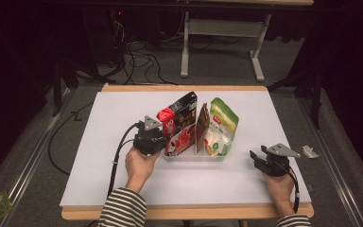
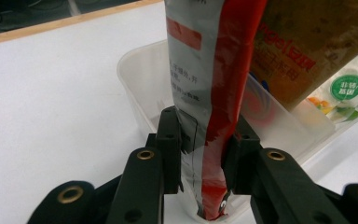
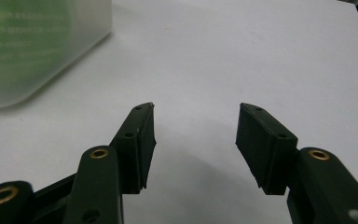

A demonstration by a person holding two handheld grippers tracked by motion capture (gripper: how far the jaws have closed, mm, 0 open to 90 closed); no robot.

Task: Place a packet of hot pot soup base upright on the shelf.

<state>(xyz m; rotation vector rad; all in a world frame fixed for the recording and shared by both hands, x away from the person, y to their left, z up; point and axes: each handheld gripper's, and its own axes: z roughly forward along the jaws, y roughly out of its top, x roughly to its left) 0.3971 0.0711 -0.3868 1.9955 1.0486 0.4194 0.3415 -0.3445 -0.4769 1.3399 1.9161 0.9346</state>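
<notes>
The left gripper [image 2: 204,154] pinches the red and white pouch [image 2: 205,93] standing at the clear tray's [image 2: 135,79] left end; lower it straight, releasing once it settles. The right gripper [image 3: 195,140] rests open on the surface [image 3: 261,56]

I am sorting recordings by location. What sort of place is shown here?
Probably a lab or studio set up for recording, not a home. A white table stands between dark curtains, loose cables lie on the grey floor, and a person's left gripper handles snack bags.
</notes>
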